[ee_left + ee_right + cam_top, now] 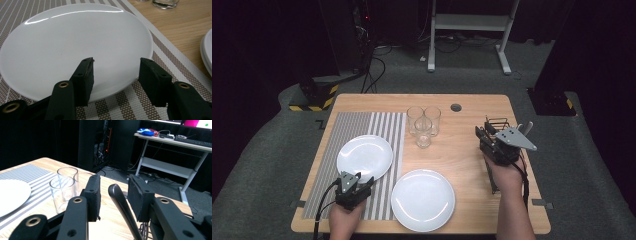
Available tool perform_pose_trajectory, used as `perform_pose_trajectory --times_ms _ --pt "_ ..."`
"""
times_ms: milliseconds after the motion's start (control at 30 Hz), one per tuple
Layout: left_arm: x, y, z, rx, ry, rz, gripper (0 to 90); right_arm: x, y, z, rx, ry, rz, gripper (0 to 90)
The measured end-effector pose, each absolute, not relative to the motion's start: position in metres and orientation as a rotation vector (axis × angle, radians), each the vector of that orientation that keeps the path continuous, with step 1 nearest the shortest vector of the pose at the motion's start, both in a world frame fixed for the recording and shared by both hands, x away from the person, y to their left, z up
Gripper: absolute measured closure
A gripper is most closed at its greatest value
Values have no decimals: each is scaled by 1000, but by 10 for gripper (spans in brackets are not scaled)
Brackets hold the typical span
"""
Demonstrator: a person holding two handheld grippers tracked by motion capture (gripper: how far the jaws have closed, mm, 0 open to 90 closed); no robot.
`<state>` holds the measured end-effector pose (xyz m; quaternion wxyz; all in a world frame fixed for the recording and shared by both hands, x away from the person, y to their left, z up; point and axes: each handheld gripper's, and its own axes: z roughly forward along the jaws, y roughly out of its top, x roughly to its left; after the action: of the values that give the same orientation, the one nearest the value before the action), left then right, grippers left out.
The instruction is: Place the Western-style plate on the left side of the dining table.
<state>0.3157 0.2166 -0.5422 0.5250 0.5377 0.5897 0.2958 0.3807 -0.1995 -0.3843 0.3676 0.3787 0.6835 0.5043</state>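
My left gripper (360,179) sits at the near rim of a white plate (364,157) on the striped placemat (352,125). In the left gripper view it (116,63) is open: one jaw is over the plate (75,45), the other beside the rim, above the mat (160,57). My right gripper (488,131) is at a black wire rack (498,121) near the table's right edge. In the right gripper view a dark curved utensil handle (119,200) rises between its jaws (113,178), nearer the right one. A gap shows on both sides, so the gripper is open.
A second white plate (423,200) lies on bare wood at the front middle. Three clear glasses (423,127) stand together behind it, beside the mat. A round cable hole (456,107) is near the far edge. Beyond the table are a white desk frame and dark equipment.
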Motion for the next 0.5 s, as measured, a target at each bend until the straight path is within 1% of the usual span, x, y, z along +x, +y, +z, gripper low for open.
perform_pose_trajectory --times_ms 333,500 --pt "316 216 -542 1285 1410 707 464 381 -200 -384 980 1755 1298 700" --pt "315 216 -542 1288 1411 706 464 380 -200 -384 987 1745 1288 751"
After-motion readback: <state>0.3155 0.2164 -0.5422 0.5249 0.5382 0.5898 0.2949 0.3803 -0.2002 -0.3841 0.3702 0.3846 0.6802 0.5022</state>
